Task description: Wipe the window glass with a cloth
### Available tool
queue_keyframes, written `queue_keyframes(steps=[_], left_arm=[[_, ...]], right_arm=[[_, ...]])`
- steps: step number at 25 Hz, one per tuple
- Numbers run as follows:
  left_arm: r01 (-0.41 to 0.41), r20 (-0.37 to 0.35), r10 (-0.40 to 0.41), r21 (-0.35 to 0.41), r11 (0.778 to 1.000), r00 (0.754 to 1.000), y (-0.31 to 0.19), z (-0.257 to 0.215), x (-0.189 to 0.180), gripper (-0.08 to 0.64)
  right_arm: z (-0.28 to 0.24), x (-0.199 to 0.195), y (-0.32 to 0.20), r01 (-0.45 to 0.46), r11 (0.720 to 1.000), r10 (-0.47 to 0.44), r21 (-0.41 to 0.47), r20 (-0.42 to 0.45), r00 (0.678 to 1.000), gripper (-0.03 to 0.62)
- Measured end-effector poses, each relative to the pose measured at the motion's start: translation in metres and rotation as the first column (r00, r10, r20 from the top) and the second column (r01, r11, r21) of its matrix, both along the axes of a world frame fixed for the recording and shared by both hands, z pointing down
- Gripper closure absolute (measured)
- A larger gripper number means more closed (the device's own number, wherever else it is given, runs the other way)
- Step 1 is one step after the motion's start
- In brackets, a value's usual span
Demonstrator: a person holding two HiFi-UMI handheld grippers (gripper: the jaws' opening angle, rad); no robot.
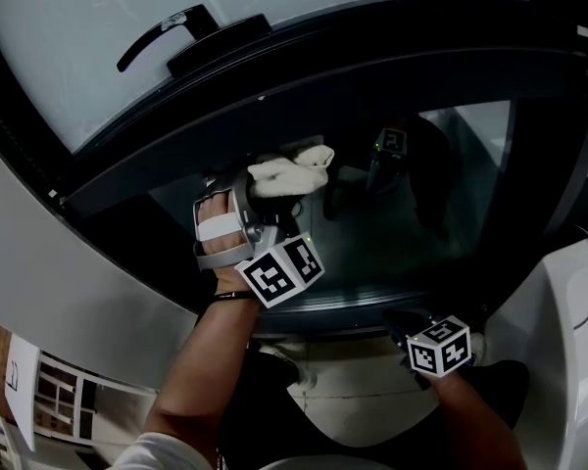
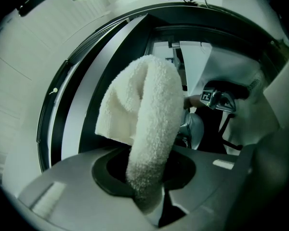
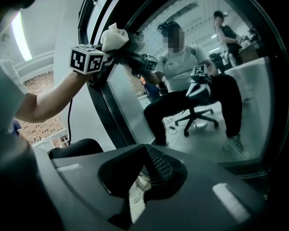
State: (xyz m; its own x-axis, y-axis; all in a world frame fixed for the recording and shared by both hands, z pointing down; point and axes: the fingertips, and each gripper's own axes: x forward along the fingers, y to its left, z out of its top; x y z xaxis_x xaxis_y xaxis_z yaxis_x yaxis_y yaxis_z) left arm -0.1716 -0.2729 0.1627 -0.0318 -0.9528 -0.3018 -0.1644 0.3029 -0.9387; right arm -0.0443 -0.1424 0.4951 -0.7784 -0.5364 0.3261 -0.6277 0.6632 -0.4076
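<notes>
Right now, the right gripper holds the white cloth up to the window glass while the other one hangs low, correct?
No, the left gripper holds the white cloth up to the window glass; the right gripper hangs low. The head view shows it.

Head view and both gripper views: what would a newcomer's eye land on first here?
First, the white cloth, bunched and clamped in the left gripper, held up at the upper part of the dark window glass. Next, in the right gripper view, the glass mirrors a seated person on an office chair. The right gripper sits low at the right, holding nothing.
</notes>
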Motion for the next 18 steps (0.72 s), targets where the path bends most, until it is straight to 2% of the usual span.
queue_keyframes(steps=[3, 6, 10, 18], left_arm=[[0.005, -0.002, -0.005, -0.002, 1.000, 1.000, 0.000, 0.004, -0.001, 0.456], [0.003, -0.002, -0.003, -0.005, 1.000, 1.000, 0.001, 0.008, -0.001, 0.456], [0.003, 0.000, -0.003, -0.007, 1.000, 1.000, 0.001, 0.014, 0.000, 0.456], [0.006, 0.014, -0.005, -0.025, 1.000, 1.000, 0.001, 0.025, -0.001, 0.456]], right_arm=[[0.001, -0.003, 0.003, 0.018, 1.000, -0.018, 0.017, -0.015, 1.000, 0.592], [0.010, 0.003, 0.005, 0.018, 1.000, -0.018, -0.003, -0.036, 0.999, 0.592], [0.008, 0.010, -0.001, -0.009, 1.000, 0.009, -0.011, -0.010, 1.000, 0.592], [0.009, 0.004, 0.000, 0.007, 1.000, -0.008, -0.009, -0.013, 1.000, 0.592]])
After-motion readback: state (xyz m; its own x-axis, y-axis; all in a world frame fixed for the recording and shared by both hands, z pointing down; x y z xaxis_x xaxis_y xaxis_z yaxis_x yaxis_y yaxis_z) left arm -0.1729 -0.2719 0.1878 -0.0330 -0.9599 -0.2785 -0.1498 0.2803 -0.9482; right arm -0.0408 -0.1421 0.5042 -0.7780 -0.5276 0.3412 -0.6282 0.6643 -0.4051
